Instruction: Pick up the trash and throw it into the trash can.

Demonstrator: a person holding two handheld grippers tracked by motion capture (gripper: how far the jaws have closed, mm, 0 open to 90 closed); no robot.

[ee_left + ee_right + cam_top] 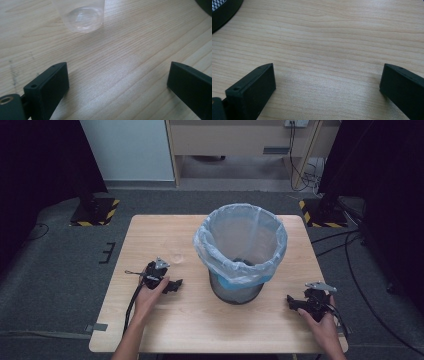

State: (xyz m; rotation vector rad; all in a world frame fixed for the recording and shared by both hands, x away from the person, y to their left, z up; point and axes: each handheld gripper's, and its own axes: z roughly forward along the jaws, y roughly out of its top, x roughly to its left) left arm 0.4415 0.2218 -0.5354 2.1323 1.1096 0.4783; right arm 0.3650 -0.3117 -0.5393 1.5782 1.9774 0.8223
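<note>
Your left gripper (117, 82) jaws stand wide apart, empty; the clear cup (82, 17) sits upper left of center, ahead of them. Right gripper (328, 85) also spread, idle. Thin cup could tip or crush before reaching the bin (240, 292).

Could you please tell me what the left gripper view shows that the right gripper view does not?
The left gripper view alone shows a clear plastic cup standing on the table ahead of the open jaws, apart from them. The right gripper view alone shows the dark mesh base of the bin at its upper left corner. Both share the pale wooden table and a pair of black jaws standing wide apart with nothing between them.
</note>
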